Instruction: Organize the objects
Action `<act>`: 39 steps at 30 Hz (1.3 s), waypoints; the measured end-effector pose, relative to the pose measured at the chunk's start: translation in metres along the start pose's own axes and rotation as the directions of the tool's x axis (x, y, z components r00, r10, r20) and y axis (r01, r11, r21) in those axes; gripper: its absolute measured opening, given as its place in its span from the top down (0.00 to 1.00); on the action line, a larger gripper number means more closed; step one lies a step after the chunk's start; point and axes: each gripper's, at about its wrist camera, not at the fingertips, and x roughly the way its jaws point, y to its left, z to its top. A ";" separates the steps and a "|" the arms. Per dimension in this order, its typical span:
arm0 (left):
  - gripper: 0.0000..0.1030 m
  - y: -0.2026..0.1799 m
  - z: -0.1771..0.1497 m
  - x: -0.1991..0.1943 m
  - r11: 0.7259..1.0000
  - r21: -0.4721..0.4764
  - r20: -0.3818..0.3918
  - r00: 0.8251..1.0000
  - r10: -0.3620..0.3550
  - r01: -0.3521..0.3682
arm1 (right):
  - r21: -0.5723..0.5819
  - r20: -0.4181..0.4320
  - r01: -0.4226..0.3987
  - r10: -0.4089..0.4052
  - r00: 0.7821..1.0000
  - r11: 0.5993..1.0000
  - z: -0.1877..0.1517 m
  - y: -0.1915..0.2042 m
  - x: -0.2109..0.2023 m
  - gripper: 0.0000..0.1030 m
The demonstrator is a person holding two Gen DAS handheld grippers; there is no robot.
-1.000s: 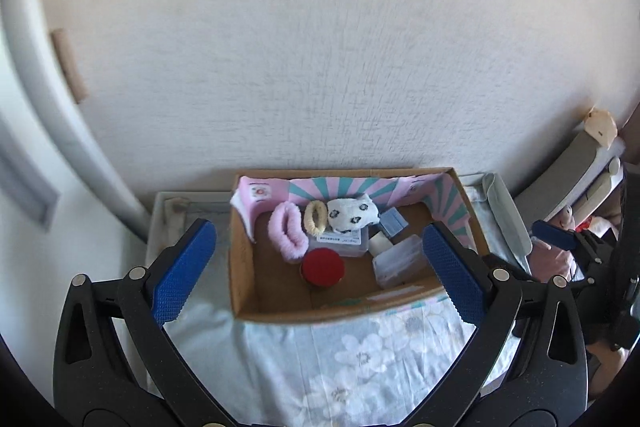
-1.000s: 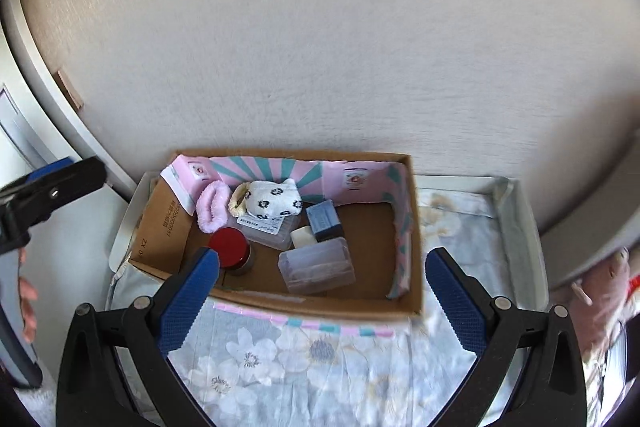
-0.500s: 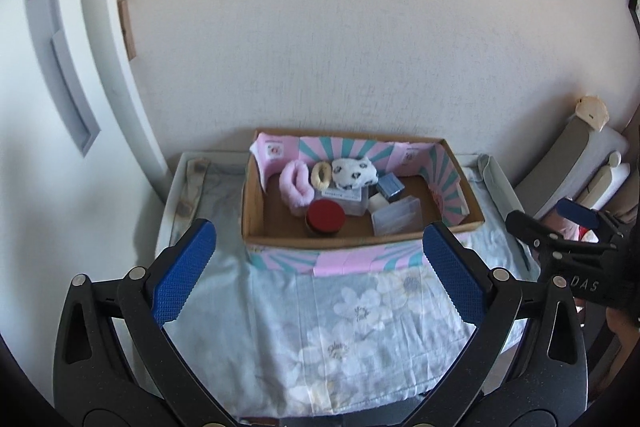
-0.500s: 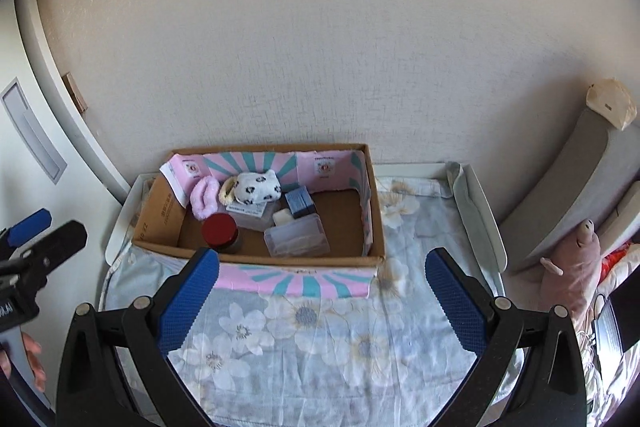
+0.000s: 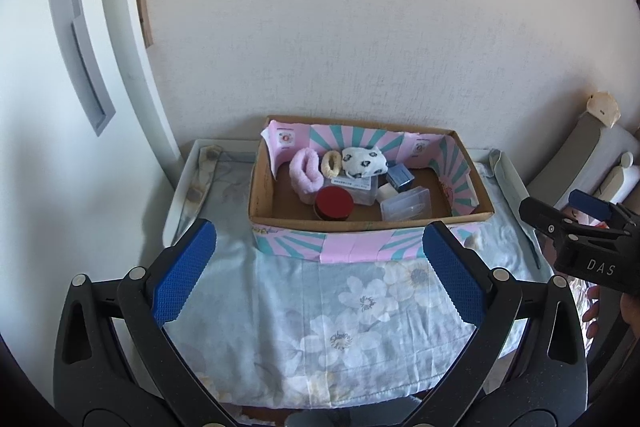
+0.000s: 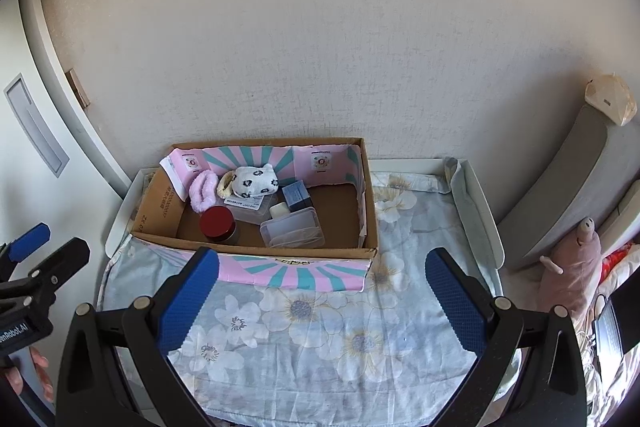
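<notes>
A cardboard box lined with pink and teal paper stands at the back of a small table covered by a floral cloth. In it lie a pink fluffy ring, a cream ring, a white spotted pouch, a red-lidded jar, a blue box and clear plastic cases. My left gripper and right gripper are open and empty, held back from the box above the cloth.
The box stands against a textured wall. A white door frame rises at the left. A grey cushion and a pink plush toy lie to the right. The table has a raised white rim.
Both grippers have pulled back and up from the box, so it looks smaller and more of the cloth shows. Both stay open and empty.
</notes>
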 end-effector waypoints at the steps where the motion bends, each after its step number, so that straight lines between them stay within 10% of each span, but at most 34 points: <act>1: 0.00 0.000 -0.001 0.000 1.000 -0.006 -0.005 1.000 0.003 -0.003 | -0.004 -0.002 0.001 -0.001 1.000 1.000 0.000 0.000 0.000 0.00; 39: 0.00 -0.005 -0.010 -0.003 1.000 -0.007 -0.019 1.000 0.008 -0.008 | -0.010 0.024 -0.009 0.009 1.000 1.000 -0.001 -0.009 -0.012 0.00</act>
